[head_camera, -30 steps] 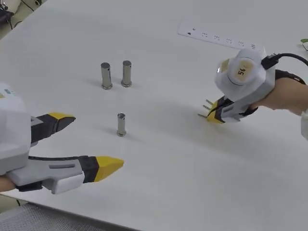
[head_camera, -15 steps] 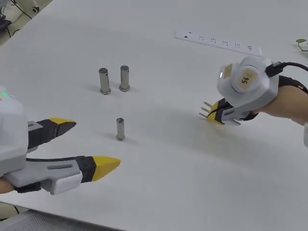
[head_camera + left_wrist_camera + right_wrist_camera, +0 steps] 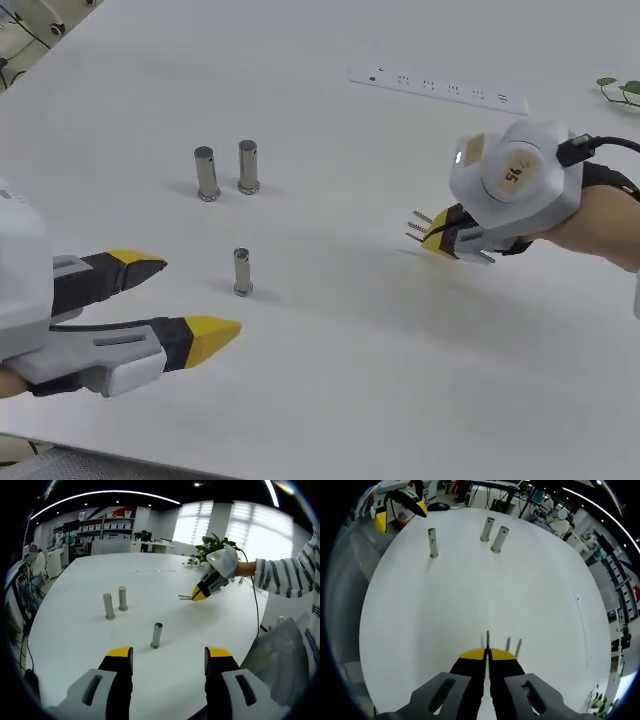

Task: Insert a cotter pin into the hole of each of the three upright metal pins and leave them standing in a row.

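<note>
Across the middle of the head view the white table [image 3: 400, 380] lies bare and wide, its near edge cutting the lower left corner and a long power strip [image 3: 440, 87] lying near the top, with a sprig of plant [image 3: 620, 90] at the upper right edge. I count three metal pins, all upright: two standing just beside each other in the upper left, the left pin of the pair [image 3: 207, 173] and the right pin of the pair [image 3: 248, 166], and a single pin [image 3: 242, 271] apart from them, lower and nearer the frame's centre. Open table lies between that single pin and each gripper. My left gripper [image 3: 190, 296] sits at the lower left, its two yellow-tipped jaws spread wide with nothing between them; in the left gripper view [image 3: 169, 655] the single pin [image 3: 157, 635] stands just above the gap, the pair further up and left. My right gripper [image 3: 435, 235] is at centre right, held in a hand, jaws pressed together on the cotter pins [image 3: 420, 225]. In the right gripper view [image 3: 487, 652] I count three thin prongs past the yellow tips, one at the seam and two just to its right; whether each is a separate pin I cannot tell.
</note>
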Demonstrator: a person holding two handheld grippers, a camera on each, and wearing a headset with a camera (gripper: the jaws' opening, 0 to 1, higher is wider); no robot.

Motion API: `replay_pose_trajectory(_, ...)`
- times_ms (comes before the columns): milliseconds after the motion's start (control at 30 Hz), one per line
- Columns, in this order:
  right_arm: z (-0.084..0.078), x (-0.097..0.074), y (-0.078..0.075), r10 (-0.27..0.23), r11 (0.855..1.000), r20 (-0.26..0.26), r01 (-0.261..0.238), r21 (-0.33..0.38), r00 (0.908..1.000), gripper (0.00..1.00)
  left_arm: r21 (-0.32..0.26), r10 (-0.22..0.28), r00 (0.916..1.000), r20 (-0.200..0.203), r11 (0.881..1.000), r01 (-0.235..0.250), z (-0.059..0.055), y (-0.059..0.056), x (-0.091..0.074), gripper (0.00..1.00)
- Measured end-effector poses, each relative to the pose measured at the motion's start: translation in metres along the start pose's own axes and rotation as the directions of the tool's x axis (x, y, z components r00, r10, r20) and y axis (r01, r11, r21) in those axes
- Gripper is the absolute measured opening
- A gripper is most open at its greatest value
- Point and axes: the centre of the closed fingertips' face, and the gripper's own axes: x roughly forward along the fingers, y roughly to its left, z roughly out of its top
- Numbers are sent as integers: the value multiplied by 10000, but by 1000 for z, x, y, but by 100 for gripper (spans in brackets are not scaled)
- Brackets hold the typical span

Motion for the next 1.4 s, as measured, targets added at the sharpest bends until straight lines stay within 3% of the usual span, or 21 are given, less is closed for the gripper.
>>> replay_pose_trajectory(267,11,-14,4,-457,9989,452,458,-21,9979,2,122,-227,9997,-16,9997,227,6,0,5,54)
replay_pose_trajectory(533,26,-27,22,-713,9975,1074,710,66,9917,2,289,-428,9991,65,9987,426,15,0,11,52)
replay_pose_trajectory(800,44,-39,38,-1133,9935,1768,1140,62,9777,2,385,-813,9967,-11,9960,812,20,-3,17,47)
replay_pose_trajectory(1167,64,-47,61,-1338,9904,2317,1379,-18,9635,2,159,-1349,9908,72,9907,1348,28,-12,26,38)
replay_pose_trajectory(1300,72,-50,65,-1453,9885,2513,1512,-42,9569,2,-325,-1667,9860,71,9854,1669,31,-18,29,30)
replay_pose_trajectory(1400,75,-53,67,-1568,9867,2609,1624,3,9525,2,-386,-1800,9836,117,9829,1803,35,-21,32,29)
